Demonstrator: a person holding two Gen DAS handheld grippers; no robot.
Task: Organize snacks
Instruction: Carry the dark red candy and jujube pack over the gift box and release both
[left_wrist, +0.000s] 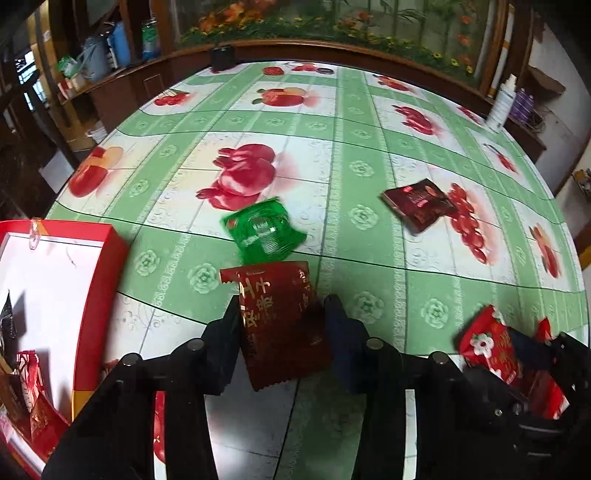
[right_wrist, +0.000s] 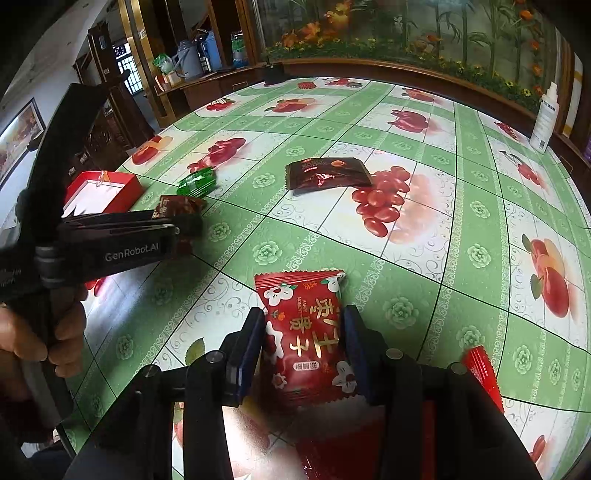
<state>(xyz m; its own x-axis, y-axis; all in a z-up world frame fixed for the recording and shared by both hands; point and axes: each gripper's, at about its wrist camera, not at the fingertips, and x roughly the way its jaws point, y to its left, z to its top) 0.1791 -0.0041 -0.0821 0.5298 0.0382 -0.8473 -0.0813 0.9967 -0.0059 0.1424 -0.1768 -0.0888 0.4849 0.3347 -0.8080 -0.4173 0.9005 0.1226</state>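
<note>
My left gripper (left_wrist: 282, 306) is shut on a dark red snack packet (left_wrist: 284, 325) and holds it above the table. In the right wrist view the left gripper (right_wrist: 184, 225) appears at the left, beside the red box (right_wrist: 125, 184). My right gripper (right_wrist: 304, 325) is shut on a bright red flowered packet (right_wrist: 310, 343); the gripper also shows at the lower right of the left wrist view (left_wrist: 532, 350). A green packet (left_wrist: 264, 230) lies on the table just ahead of the left gripper. A dark brown packet (left_wrist: 419, 205) lies farther right.
The red box (left_wrist: 92, 295) with a white inside sits at the table's left edge and holds a few packets (left_wrist: 29, 384). Another red packet (right_wrist: 484, 373) lies by my right gripper. A white spray bottle (right_wrist: 545, 118) stands at the far right edge. Green fruit-print cloth (left_wrist: 369, 155) covers the table.
</note>
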